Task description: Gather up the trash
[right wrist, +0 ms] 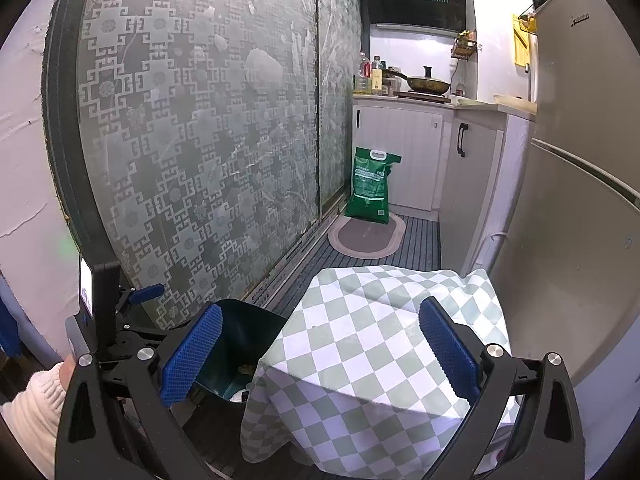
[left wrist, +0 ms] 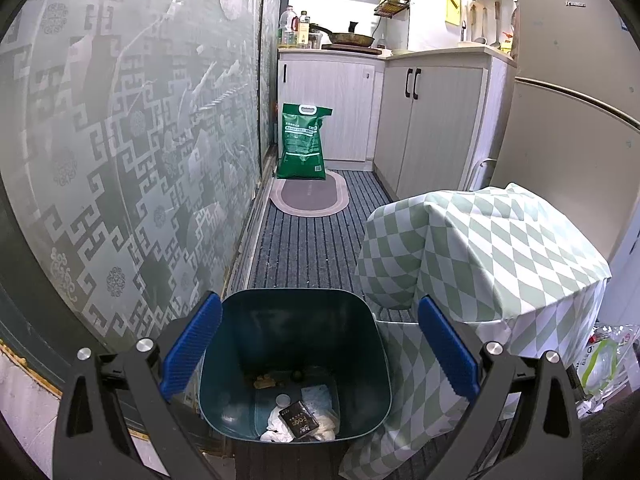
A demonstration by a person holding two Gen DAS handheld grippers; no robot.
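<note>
Black packet [left wrist: 299, 421] marked "Face" lies in the teal bin [left wrist: 236, 364]; left gripper [left wrist: 320, 350] and right gripper [right wrist: 320, 350] fingers spread, empty.

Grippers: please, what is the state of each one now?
Left gripper: open, holding nothing, above the trash bin.
Right gripper: open, holding nothing.

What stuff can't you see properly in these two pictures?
- Whatever is under the checked cloth: covered in both views.
- Most of the bin and its trash, right wrist view: cloth and gripper finger block it.
- Print on the dark packet in the bin, left wrist view: too small.
- Clear bag, left wrist view: cut off at the edge.
</note>
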